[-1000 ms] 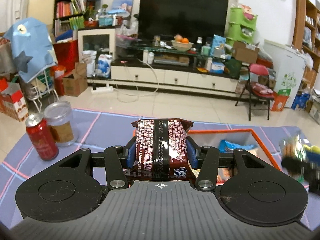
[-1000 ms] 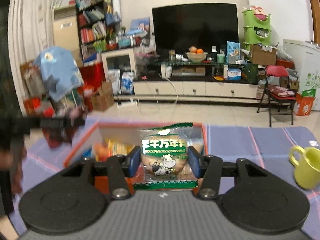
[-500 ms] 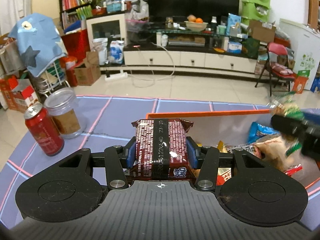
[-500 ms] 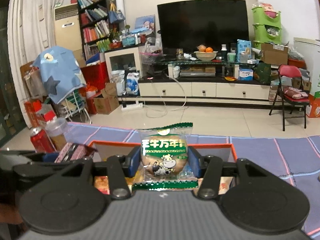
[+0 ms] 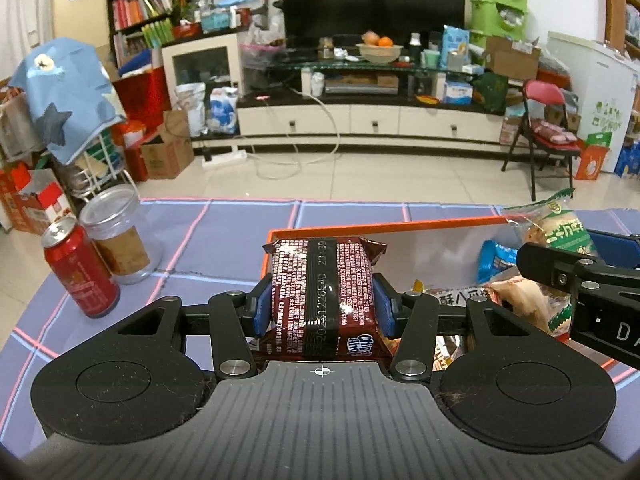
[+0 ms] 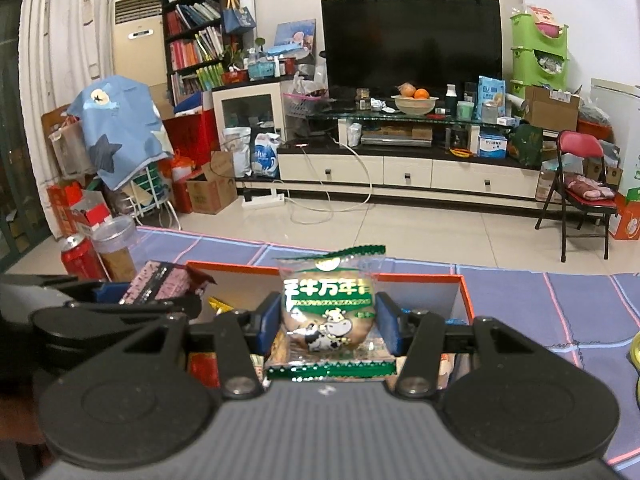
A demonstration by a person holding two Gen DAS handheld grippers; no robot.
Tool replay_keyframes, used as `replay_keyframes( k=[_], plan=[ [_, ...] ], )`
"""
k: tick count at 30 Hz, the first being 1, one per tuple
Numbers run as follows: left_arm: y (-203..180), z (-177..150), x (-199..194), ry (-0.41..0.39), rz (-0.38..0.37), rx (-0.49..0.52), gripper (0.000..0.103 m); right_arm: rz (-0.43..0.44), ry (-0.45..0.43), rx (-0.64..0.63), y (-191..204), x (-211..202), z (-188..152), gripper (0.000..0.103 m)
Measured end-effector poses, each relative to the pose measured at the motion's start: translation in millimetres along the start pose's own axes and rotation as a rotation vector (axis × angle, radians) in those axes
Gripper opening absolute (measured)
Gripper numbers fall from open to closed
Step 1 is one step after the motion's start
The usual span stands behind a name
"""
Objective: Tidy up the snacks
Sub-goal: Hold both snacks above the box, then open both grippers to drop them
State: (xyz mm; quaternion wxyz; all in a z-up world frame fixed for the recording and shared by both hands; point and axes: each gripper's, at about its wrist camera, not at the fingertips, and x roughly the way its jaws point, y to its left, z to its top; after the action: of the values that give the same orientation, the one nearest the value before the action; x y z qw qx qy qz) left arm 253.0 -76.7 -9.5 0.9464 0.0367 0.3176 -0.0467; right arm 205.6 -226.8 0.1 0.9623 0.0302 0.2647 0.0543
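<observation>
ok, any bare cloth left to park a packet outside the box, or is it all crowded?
Bare cloth lies between the jar and the orange box's left wall. More lies right of the box, before a yellow object at the edge. Crowded: inside the box, and the far left corner with the red can and jar.

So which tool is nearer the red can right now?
Left. The left tool, clamping the brown cookie pack, sits just right of the red can. The right tool, gripping the green cake packet, is farther right, over the orange box.
</observation>
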Motion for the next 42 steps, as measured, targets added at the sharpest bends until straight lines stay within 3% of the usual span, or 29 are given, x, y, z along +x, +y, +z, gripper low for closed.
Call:
replay_keyframes(
  k=[26, 42],
  plan=[
    [5, -1, 8, 0.019, -0.005, -0.016, 0.02, 0.004, 0.028, -0.003, 8, 10, -3, 0.054],
    [-8, -4, 11, 0.027, 0.006, 0.024, 0.02, 0.008, 0.053, -0.007, 12, 17, -10, 0.054]
  ],
)
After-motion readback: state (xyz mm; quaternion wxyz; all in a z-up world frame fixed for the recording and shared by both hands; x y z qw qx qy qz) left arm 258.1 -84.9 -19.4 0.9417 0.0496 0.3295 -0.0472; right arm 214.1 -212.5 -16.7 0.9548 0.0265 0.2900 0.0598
